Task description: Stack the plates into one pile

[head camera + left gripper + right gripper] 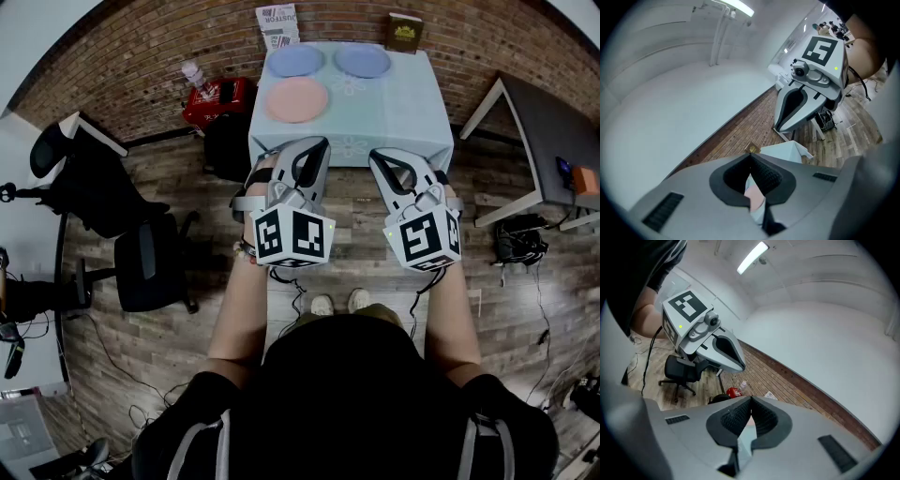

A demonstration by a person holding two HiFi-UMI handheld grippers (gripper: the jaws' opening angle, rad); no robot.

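Though the head view gives you all three on the table (pixel 398 112), left blue plate (pixel 295 61) and right blue plate (pixel 362 61) along the far edge and pink plate (pixel 296 99) nearer the left edge, your gripper views catch only slivers. Left gripper (pixel 312 148) and right gripper (pixel 386 157): jaws closed together, nothing held, short of the near edge.

Office chair (pixel 150 270), red bag (pixel 218 101) (bottle (pixel 194 75) beside), book (pixel 404 33)

The person wore a black short-sleeved top (pixel 347 394) and pale shoes (pixel 322 305). The left gripper (pixel 314 142) and right gripper (pixel 382 155) were pale grey, each with a black-and-white marker cube (pixel 292 236) and black cable (pixel 298 291).
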